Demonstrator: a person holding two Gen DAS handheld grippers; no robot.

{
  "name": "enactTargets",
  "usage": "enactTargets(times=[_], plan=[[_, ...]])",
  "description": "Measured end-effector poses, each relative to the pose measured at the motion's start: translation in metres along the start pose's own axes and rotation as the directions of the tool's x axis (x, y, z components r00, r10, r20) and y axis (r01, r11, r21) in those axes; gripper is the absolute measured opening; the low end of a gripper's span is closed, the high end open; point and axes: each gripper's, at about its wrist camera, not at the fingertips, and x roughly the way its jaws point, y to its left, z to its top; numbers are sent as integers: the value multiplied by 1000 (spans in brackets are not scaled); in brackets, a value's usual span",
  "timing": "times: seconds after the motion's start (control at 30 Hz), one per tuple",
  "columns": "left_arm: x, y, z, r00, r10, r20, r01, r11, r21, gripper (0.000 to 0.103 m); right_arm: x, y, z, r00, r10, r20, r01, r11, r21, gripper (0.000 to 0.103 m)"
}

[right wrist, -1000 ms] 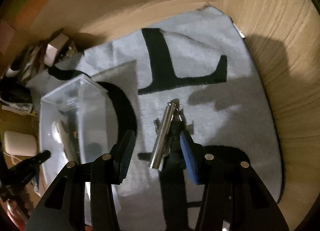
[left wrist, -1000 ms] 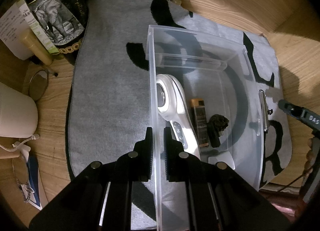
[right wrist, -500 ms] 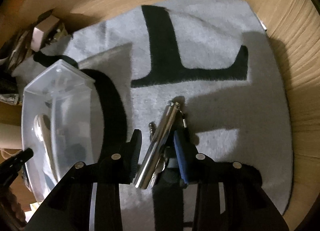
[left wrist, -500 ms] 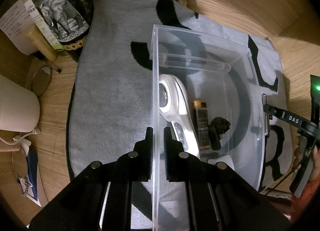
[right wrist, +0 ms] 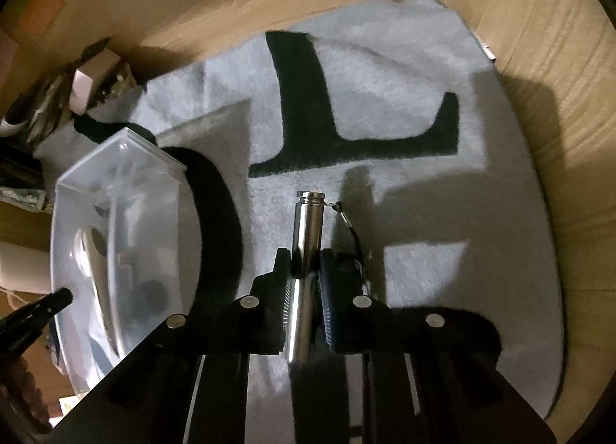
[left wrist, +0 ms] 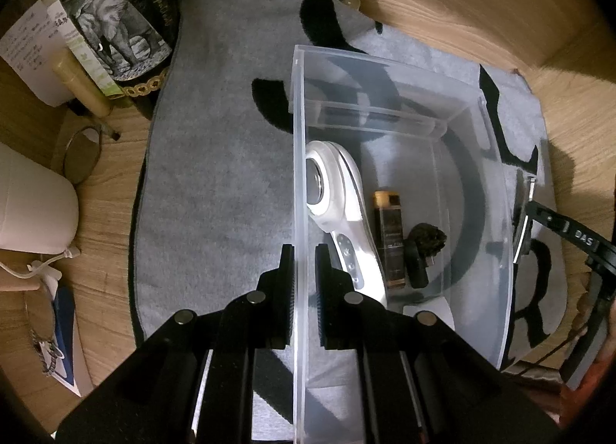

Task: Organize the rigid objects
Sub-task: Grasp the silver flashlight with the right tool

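Left hand-held gripper (left wrist: 304, 263): clenched on the near side wall of the clear plastic bin (left wrist: 496, 190), one finger outside the wall, one inside.

Bin contents, ahead of and just right of the left hand-held gripper's fingers: a white handheld device (left wrist: 342, 213) with a round lens and a row of buttons, lying along the gripped wall; beside it a brown rectangular lighter-like item (left wrist: 389, 236); next to that a small dark object (left wrist: 423, 247), kind unclear.

Right hand-held gripper (right wrist: 304, 263): jaws have just been closing and now grasp a shiny metal cylinder (right wrist: 308, 228) between the pads. The cylinder runs lengthwise between the fingers, its capped end pointing forward past the fingertips. A thin dark cord (right wrist: 352, 230) hangs from that end, to the right of the fingers.

Surface: grey mat with black letters (right wrist: 385, 78), under both hand-held grippers, spread on a wooden table (left wrist: 462, 1). The bin sits on the mat, left of the right hand-held gripper.

Left of the left hand-held gripper, off the mat: bottle with an elephant label (left wrist: 115, 32), white container (left wrist: 30, 209).
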Motion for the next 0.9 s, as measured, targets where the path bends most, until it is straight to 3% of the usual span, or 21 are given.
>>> enactTargets(times=[0.07,0.1,0.3,0.5,0.8,0.83,0.9], plan=[[0,0,0,1000,-2,1,2,1000,3,7,-8,-1,-2,1000,5,14,-5,1000,7,12],[0,0,0,1000,-3,1,3,1000,5,7,-12,-2,-4,1000,7,22,-7,1000,10,5],[0,0,-2,1000,-6,5,6,1000,25,7,-40,4,-14,997,21,76,-21,1000,3,5],[-1,0,-5,1000,-14,5,14,999,39,7,-34,5,-14,999,1,44,-2,1000,30,5],[-1,1,-4,1000,-16,1,16,999,36,7,12,-7,4,999,-6,-47,10,997,81,7],[0,1,-3,1000,-16,-1,16,999,32,7,13,-7,6,999,4,-45,0,996,84,8],[0,1,-3,1000,-14,-2,15,1000,27,7,15,-6,9,999,1,-54,3,997,79,25]])
